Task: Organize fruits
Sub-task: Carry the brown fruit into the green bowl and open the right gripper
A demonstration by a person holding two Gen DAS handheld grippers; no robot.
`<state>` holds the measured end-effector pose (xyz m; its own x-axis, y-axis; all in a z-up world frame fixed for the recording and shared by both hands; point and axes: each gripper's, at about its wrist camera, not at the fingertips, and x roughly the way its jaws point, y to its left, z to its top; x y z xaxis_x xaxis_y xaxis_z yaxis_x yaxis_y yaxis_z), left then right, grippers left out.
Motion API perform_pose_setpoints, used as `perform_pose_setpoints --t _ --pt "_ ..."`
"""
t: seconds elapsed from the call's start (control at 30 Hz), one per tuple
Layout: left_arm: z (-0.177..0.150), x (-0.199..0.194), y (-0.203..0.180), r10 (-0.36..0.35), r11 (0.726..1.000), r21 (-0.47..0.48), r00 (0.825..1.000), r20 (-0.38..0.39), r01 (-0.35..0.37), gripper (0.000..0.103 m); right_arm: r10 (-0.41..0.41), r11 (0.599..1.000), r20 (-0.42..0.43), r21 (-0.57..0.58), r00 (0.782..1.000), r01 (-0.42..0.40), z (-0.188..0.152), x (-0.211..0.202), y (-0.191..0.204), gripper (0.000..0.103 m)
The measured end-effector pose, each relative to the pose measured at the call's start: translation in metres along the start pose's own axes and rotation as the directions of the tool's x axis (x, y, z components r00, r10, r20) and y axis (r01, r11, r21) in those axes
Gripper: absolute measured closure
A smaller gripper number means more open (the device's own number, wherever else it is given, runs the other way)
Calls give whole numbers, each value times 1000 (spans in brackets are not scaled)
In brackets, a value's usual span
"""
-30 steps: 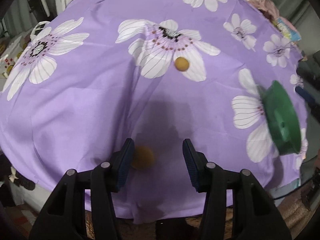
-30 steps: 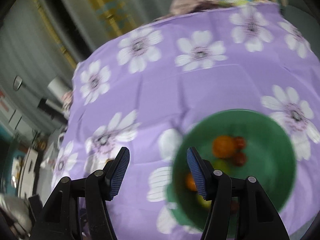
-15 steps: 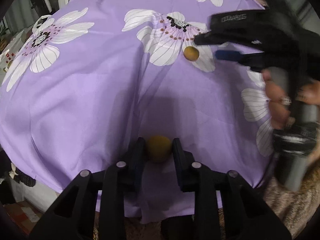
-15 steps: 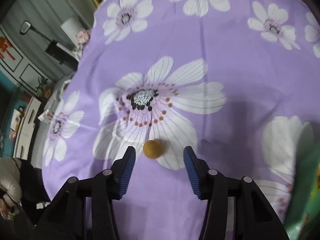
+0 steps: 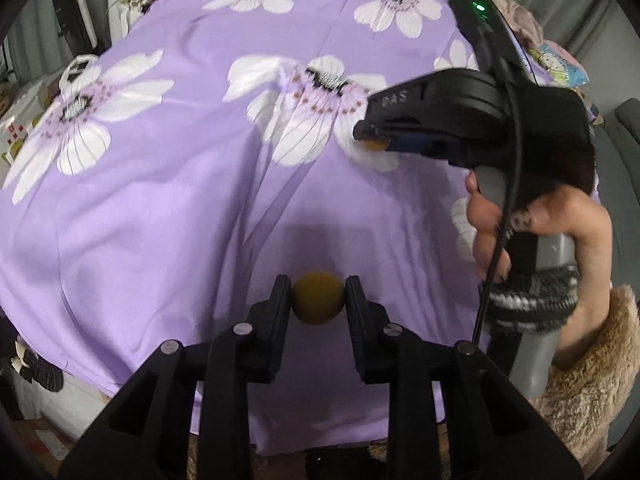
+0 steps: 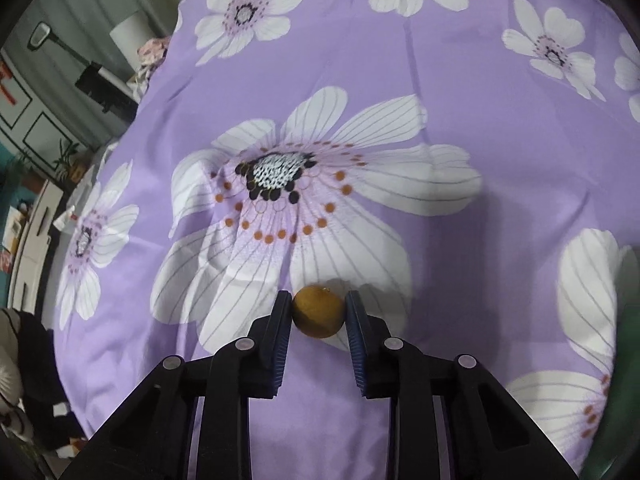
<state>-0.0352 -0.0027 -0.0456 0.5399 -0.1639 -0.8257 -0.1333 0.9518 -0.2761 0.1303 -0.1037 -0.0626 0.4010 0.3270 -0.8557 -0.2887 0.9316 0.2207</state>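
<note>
A small brownish-yellow round fruit (image 5: 318,298) lies near the front edge of the purple flowered cloth (image 5: 168,208). My left gripper (image 5: 318,292) is shut on it, a pad pressing each side. My right gripper (image 6: 318,304) is shut on a second, similar round fruit (image 6: 318,311), which rests on a large white flower print. In the left wrist view the right gripper (image 5: 362,134) reaches in from the right, held by a hand (image 5: 520,232), and its fruit (image 5: 376,145) peeks out under the fingers.
A green bowl's rim (image 6: 628,360) shows at the far right edge of the right wrist view. The cloth drops off over the table's front edge (image 5: 120,380). Furniture and clutter stand beyond the table on the left.
My left jaws closed onto the near fruit. My right gripper swung from above the green bowl to the second fruit, came down and closed on it.
</note>
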Motion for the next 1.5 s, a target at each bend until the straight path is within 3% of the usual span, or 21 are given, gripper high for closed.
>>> perform_pose_setpoints --t 0.23,0.43,0.57,0.7,0.83,1.03,1.17,1.5 --pt "12 -20 -33 -41 999 34 994 98 37 76 41 998 131 37 990 -46 -8 -71 -16 75" --pt "29 -31 -70 -72 994 90 981 180 57 76 59 993 263 81 963 -83 -22 -134 -41 75" --pt "38 -42 -96 -97 989 134 969 228 68 76 28 989 370 124 929 -79 -38 -174 -62 75" --pt "47 -48 -126 -134 978 194 952 274 81 76 -59 979 459 202 886 -39 -56 -204 -95 75" --pt "53 -46 -160 -173 965 240 947 272 108 76 -147 951 466 310 872 -5 -62 -210 -129 75" --pt "56 -31 -205 -218 937 324 944 248 131 76 -150 909 442 413 884 -53 -66 -205 -175 75" --pt "56 -9 -230 -224 923 359 954 201 141 76 -126 883 424 460 897 -93 -76 -202 -201 74" --pt "47 42 -267 -231 901 391 971 61 189 75 -167 832 349 552 922 -58 -86 -190 -230 74"
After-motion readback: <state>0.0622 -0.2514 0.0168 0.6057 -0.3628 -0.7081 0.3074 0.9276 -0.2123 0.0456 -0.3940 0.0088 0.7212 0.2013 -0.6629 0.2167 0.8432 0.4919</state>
